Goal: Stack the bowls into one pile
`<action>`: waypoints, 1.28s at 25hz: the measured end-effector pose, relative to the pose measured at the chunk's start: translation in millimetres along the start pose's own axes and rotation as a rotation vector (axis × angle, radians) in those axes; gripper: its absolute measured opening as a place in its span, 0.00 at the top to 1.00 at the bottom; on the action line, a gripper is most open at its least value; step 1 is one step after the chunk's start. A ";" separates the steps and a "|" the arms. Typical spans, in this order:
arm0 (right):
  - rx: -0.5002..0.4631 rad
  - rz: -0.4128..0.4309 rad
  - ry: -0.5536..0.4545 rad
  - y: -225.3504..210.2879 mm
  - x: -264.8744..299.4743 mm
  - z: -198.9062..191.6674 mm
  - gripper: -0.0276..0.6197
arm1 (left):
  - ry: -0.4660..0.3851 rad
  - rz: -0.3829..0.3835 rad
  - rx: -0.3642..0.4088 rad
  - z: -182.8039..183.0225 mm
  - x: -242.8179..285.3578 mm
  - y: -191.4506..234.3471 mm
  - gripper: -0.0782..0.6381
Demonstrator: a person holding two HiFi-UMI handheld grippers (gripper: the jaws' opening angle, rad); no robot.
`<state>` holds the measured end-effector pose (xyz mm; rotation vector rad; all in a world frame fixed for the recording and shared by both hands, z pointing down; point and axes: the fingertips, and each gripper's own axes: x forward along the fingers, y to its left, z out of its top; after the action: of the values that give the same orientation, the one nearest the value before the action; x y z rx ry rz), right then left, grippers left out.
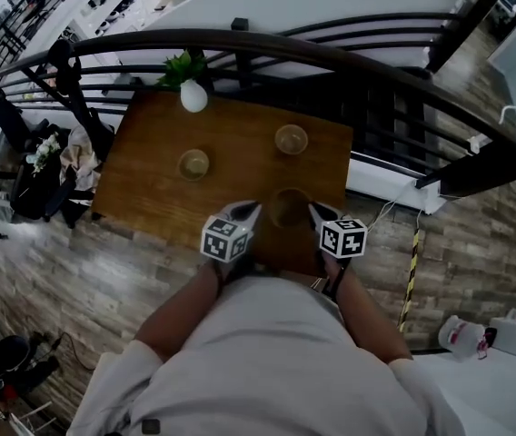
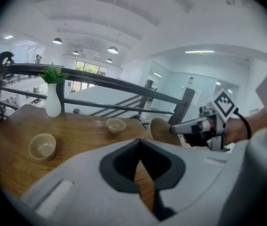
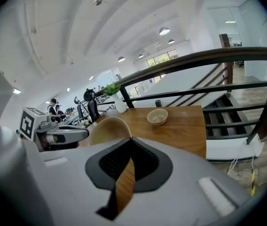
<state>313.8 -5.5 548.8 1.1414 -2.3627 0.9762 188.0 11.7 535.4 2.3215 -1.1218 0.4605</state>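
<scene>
**Wooden bench with three tan bowls, one pinched by the right jaws**

A brown wooden bench (image 1: 240, 130) stands against a dark curved railing (image 1: 331, 48), seen from above over the person's chest and forearms. Three small tan bowls are spread across it, well apart from one another.

The near bowl (image 1: 290, 207) is at the bench's front edge, between the two grippers. The right gripper (image 1: 313, 209) has its jaws drawn almost fully together on this bowl's rim. In the right gripper view the near bowl (image 3: 106, 131) curves up just left of the right gripper's tip (image 3: 129, 139), with the rim meeting the jaws. From the left gripper view, the near bowl (image 2: 163, 132) hangs tilted on edge at the end of the right gripper (image 2: 173, 127), its underside showing.

The left gripper (image 1: 251, 209) is just beside the near bowl's other side. Its jaws are closed to a narrow slit with nothing between them. The left gripper's tip (image 2: 140, 141) shows only bench wood through the gap, and the near bowl lies off to its right.

The left bowl (image 1: 193, 163) sits upright mid-bench. The far bowl (image 1: 291, 139) sits upright toward the railing, on the right. A white vase (image 1: 193, 96) holding a green plant stands at the back edge, near the left bowl's side.
</scene>
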 end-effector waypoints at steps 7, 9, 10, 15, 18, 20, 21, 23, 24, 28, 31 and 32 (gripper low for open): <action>-0.006 0.058 0.015 18.7 13.4 2.3 0.94 | -0.008 0.070 -0.003 1.8 -23.7 15.5 0.89; -0.022 0.078 0.021 31.3 23.7 6.5 0.94 | -0.018 0.100 -0.018 0.4 -38.2 26.8 0.88; -0.032 0.089 0.024 39.2 29.3 8.7 0.94 | -0.024 0.115 -0.027 -0.8 -46.3 32.9 0.88; -0.098 0.155 0.051 84.6 59.9 15.9 0.94 | -0.060 0.189 -0.074 -9.2 -85.5 65.0 0.88; -0.137 0.190 0.070 111.0 73.5 18.5 0.94 | -0.082 0.227 -0.106 -14.7 -107.6 79.6 0.89; -0.153 0.209 0.077 130.2 82.1 18.8 0.94 | -0.090 0.245 -0.118 -18.4 -124.1 87.6 0.89; -0.161 0.216 0.080 139.6 85.9 18.2 0.94 | -0.096 0.251 -0.124 -20.4 -131.8 91.3 0.88; -0.175 0.230 0.089 158.7 93.4 15.6 0.94 | -0.104 0.261 -0.136 -25.6 -146.6 99.9 0.89; -0.181 0.237 0.093 169.1 97.4 13.9 0.94 | -0.105 0.266 -0.142 -28.5 -154.1 105.2 0.89; -0.186 0.248 0.110 206.7 113.1 5.5 0.94 | -0.102 0.264 -0.153 -38.5 -181.6 126.0 0.88; -0.197 0.244 0.113 234.9 127.3 0.2 0.94 | -0.104 0.260 -0.149 -42.1 -205.6 144.0 0.88; -0.202 0.243 0.113 245.4 133.3 -1.1 0.94 | -0.105 0.260 -0.147 -43.3 -214.5 151.5 0.89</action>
<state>38.5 30.0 517.5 0.7190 -2.4801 0.8282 -64.6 90.7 507.8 2.1032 -1.4667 0.3398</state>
